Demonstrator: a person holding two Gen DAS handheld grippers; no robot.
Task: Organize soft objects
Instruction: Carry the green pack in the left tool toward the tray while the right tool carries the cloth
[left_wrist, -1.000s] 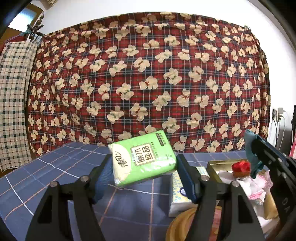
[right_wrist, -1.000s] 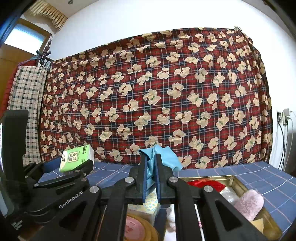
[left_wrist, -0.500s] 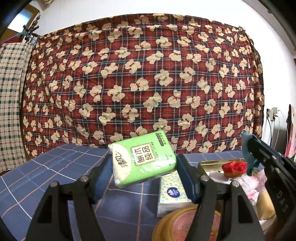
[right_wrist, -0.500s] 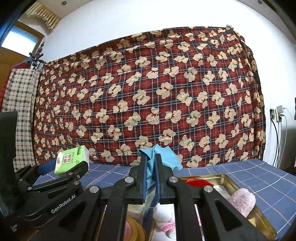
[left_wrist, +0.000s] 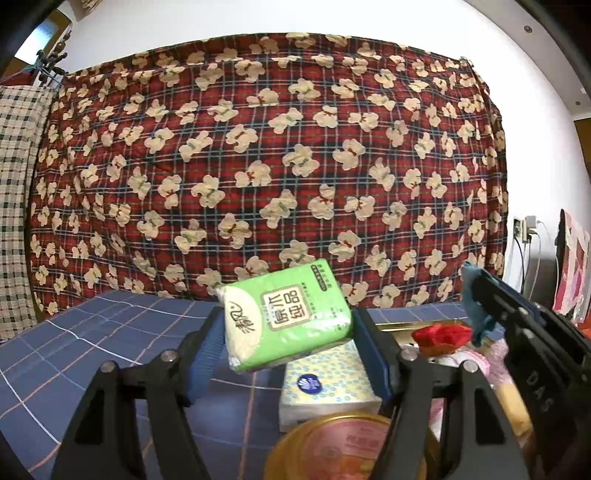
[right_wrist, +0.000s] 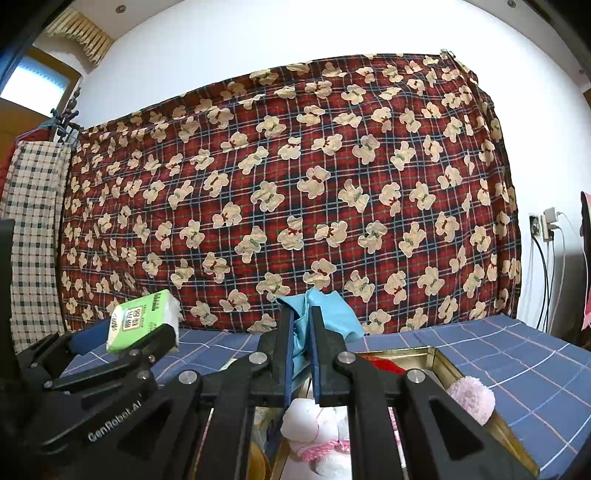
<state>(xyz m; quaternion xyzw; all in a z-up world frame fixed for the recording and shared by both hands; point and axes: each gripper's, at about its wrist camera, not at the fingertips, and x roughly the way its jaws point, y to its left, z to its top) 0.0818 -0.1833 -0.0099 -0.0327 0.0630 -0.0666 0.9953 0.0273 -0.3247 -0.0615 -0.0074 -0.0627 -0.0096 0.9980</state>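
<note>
Left gripper (left_wrist: 288, 328) holds the green plastic-wrapped tissue pack (left_wrist: 286, 317) across its short width, both blue pads pressed on the pack's ends, pack tilted and clear of the blue checked tabletop (left_wrist: 92, 343). Right gripper (right_wrist: 300, 343) is closed down on a thin fold of light blue cloth (right_wrist: 332, 317); the loose remainder stands above and to the right of the jaws.

Both items are airborne over the near side of the tabletop. Below them: a yellow-dotted white tissue pack (left_wrist: 327, 384) lying flat, a round gold tin lid (left_wrist: 332, 450) at the near edge, and a rectangular gold metal tray (right_wrist: 439, 356) already holding a red fabric item (left_wrist: 441, 334), a pink fluffy piece (right_wrist: 471, 398) and a white-and-pink plush toy (right_wrist: 314, 432).

Judgement: step in hand is carry-to-placement for 2 soft items.

Notes for doing it well:
- Green pack likely belongs beside the dotted pack; lower it level first, since the tilt would land 1 corner and roll it.
- Keep squeeze as is. The wrapper is slick and compressible; more pressure would buckle it.
- Release only once the underside rests flat.
- Cloth is pinched by a small fold, so slow travel avoids slipping; lower it into a free part of the tray, then open.
- The 2 grippers sit near each other; place 1 at a time to avoid a clash.
</note>
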